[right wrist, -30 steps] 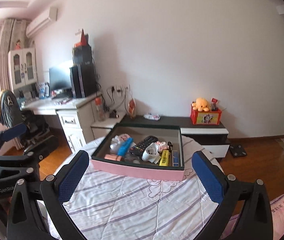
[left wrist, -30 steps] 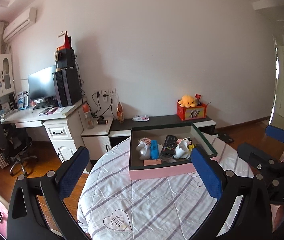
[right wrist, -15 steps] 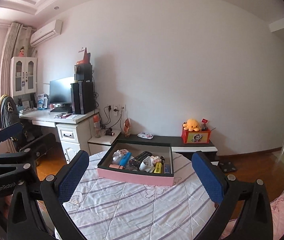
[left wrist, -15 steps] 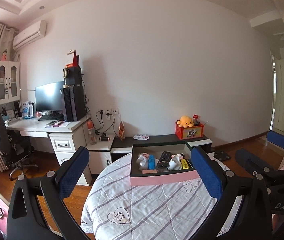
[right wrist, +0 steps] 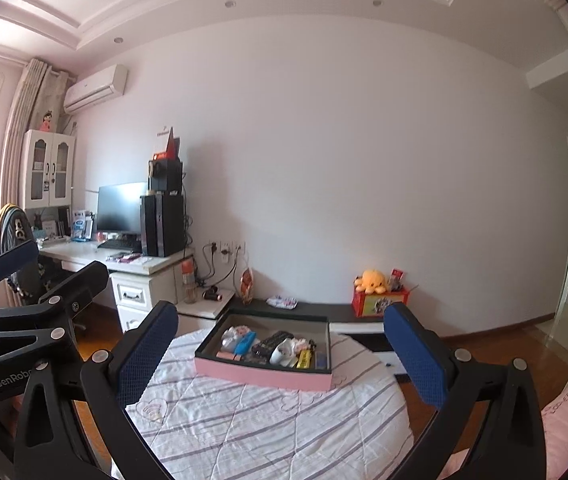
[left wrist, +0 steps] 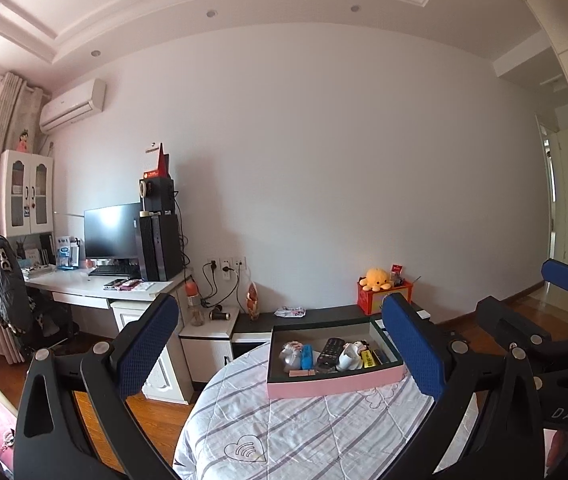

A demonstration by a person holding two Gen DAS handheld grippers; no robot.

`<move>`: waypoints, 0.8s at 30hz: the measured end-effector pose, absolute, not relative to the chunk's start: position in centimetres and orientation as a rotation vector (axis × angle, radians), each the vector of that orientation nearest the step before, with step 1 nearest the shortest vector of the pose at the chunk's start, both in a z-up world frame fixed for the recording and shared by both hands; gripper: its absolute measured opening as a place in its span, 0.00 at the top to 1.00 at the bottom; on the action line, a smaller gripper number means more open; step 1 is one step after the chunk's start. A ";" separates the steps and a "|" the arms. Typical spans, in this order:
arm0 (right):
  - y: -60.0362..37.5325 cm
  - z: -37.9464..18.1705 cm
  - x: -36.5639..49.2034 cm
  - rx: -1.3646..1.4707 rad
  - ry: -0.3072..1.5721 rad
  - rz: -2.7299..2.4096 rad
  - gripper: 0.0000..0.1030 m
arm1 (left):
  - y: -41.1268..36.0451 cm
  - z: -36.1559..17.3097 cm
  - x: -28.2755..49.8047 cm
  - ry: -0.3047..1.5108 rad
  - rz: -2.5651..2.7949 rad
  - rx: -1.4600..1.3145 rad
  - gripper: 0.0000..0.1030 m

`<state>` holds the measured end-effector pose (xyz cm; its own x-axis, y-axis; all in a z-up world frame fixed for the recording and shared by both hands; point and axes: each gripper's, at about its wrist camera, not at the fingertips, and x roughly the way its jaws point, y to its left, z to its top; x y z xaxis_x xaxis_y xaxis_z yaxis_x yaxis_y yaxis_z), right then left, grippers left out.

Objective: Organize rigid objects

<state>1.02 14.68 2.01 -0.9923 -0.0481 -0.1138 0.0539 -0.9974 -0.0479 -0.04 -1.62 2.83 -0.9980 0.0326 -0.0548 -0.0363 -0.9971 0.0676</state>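
Observation:
A pink box [left wrist: 333, 385] with a dark inside sits on a round table with a striped white quilt [left wrist: 284, 432]. It holds a black remote [left wrist: 329, 349], a blue item [left wrist: 306, 356], a white cup [left wrist: 345, 358], a yellow item [left wrist: 368, 359] and other small things. The box also shows in the right wrist view [right wrist: 262, 374]. My left gripper [left wrist: 280, 348] is open and empty, held back from the table. My right gripper [right wrist: 280, 352] is open and empty, also held back and raised. The right gripper also shows at the right of the left wrist view [left wrist: 523, 312].
A white desk [left wrist: 96, 288] with a monitor and a computer tower stands at the left, with a chair [left wrist: 4, 292] beside it. A low dark cabinet [left wrist: 323, 314] behind the table carries a red box with a yellow plush toy [left wrist: 377, 280]. A doorway [left wrist: 563, 216] is at the right.
Both grippers have pulled back and tilted up from the table. The box now looks smaller and lower in both views. Both stay open and empty.

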 end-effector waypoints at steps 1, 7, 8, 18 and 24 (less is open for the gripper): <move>14.6 2.1 1.3 0.159 0.082 -3.087 0.00 | -1.7 2.9 0.1 0.106 3.103 -0.080 0.00; 14.4 2.4 1.9 0.124 0.079 -3.077 0.00 | -1.8 3.3 0.9 0.110 3.111 -0.029 0.00; 14.4 2.4 1.9 0.124 0.078 -3.078 0.00 | -1.8 3.4 1.2 0.111 3.113 -0.019 0.00; 14.2 2.5 2.2 0.124 0.083 -3.081 0.00 | -1.8 3.4 1.3 0.109 3.122 0.035 0.00; 14.2 2.8 2.1 0.105 0.095 -3.085 0.00 | -1.8 3.4 1.1 0.101 3.117 0.050 0.00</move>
<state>2.13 14.19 2.77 -0.9962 -0.0513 -0.0697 0.0555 -0.9967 -0.0599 1.11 -1.77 3.40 -0.9992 0.0233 0.0311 -0.0212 -0.9976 0.0653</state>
